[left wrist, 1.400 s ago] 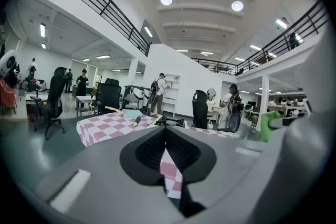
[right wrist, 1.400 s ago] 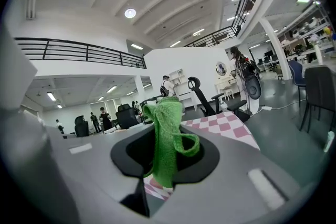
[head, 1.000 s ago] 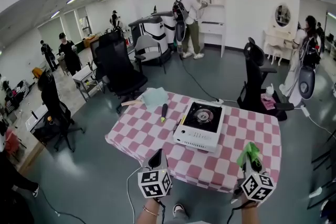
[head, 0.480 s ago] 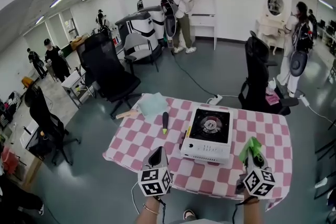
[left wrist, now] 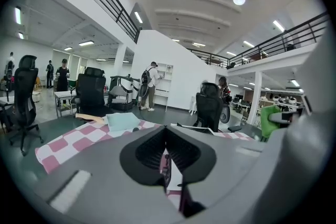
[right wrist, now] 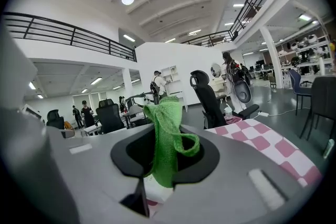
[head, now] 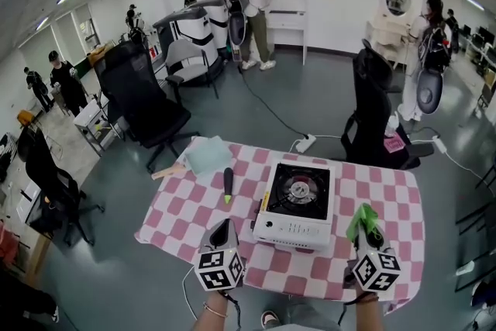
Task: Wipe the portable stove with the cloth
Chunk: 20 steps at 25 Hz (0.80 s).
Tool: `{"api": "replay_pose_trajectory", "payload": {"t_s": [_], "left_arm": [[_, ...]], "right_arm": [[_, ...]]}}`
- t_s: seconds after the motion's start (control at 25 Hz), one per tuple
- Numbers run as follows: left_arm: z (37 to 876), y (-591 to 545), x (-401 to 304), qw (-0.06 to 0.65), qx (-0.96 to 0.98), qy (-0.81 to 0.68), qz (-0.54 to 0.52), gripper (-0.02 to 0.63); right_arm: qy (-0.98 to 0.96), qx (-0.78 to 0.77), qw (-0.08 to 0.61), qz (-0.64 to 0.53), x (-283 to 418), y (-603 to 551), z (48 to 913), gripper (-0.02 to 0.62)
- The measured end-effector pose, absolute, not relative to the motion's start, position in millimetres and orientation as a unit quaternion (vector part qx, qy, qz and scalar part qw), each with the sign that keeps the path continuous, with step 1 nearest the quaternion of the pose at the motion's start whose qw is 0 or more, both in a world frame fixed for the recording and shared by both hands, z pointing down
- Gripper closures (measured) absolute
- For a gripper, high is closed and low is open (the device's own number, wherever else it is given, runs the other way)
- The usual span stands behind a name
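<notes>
A white portable stove (head: 294, 201) with a black top and round burner sits in the middle of the pink-checked table (head: 194, 205). My right gripper (head: 366, 224) hovers at the stove's near right corner, shut on a green cloth (head: 362, 219) that sticks up between its jaws (right wrist: 167, 136). My left gripper (head: 222, 232) hangs over the table's near edge, left of the stove, jaws closed together with nothing in them (left wrist: 164, 157).
A black-and-yellow screwdriver (head: 228, 184) lies left of the stove, with a pale teal folded cloth (head: 208, 154) and a wooden piece (head: 168, 171) beyond it. Black office chairs (head: 147, 101) (head: 374, 116) stand around the table. A power strip (head: 304, 143) and cable lie on the floor. People work behind.
The head view has shifted, so the table and stove sit slightly lower and to the left in frame. Both grippers hold about the same places near the table's front edge.
</notes>
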State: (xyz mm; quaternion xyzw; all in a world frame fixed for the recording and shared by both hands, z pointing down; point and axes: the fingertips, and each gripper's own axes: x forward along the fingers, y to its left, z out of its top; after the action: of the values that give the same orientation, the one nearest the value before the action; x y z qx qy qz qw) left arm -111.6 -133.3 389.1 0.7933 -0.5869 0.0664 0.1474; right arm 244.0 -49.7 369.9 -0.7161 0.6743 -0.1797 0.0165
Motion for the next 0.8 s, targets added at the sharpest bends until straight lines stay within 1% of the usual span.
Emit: {"api": "replay_pose_trajectory", "payload": {"t_s": [0.28,0.8], "left_arm": [[382.7,-154.5,-96.3,0.137,0.796,-0.586,0.066,0.606],[412.9,-166.2,-90.3,0.161,0.784,-0.593,0.087,0.606]], "right_arm": [[0.687,-0.701,0.004,-0.19,247.1,-78.5,380.0,0.512],[0.696,-0.691,-0.042,-0.19,258.7,-109.2,388.1,0.512]]}}
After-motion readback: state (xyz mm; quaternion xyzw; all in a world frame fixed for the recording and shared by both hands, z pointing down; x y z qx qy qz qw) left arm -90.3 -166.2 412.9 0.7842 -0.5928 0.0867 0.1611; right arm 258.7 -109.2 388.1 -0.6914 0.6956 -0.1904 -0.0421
